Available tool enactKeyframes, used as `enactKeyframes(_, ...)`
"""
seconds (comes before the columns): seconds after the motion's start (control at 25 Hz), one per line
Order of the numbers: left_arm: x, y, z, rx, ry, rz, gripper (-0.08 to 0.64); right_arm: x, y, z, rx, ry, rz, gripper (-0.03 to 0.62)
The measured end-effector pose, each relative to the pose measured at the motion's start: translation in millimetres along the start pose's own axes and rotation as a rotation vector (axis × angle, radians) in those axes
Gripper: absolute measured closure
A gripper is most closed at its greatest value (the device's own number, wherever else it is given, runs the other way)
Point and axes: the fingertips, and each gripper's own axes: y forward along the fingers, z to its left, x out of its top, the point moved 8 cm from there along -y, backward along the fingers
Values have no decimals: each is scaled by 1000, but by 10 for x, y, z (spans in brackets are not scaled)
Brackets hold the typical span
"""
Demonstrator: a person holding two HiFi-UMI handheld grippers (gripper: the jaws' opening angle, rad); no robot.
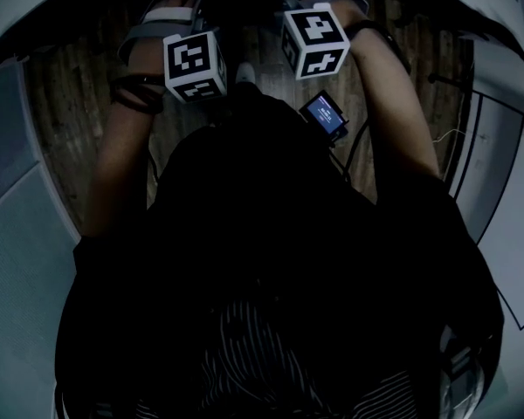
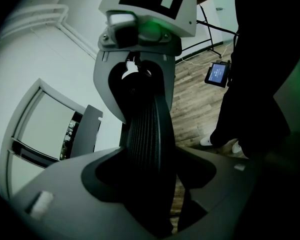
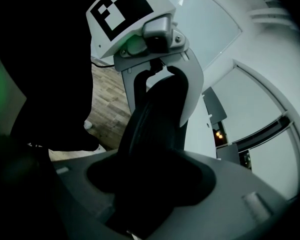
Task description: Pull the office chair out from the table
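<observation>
Black chair back (image 2: 146, 129), centre frame, is pinched by both left claw (image 2: 152, 184) and right claw (image 3: 150, 184); an uneven yank might slip its thin edge free.

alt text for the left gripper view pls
The black jaws of the left gripper stand together with nothing between them, aimed at the right gripper, whose white body and marker cube fill the top centre. Right of them: wooden floor, the person's dark legs and a small lit screen; left, a white wall.
</observation>
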Motion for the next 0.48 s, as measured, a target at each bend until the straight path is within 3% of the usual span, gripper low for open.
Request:
enactKeyframes(0.12,72,-227,-126,2,27,-4,253,181,-198,125,9,33,-17,341)
enactKeyframes(0.2,64,-73,18,13,61,-4,239,54,-149,-31,19,57,-24,339)
enactKeyframes(0.36,-15,1300,1069,-35,154,-56,233,-1178,537,-942,41,162,17,334)
enactKeyframes(0.48,-31,1738,1303,-60,199,-80,233,-1534,732,-1127,44,210,34,334)
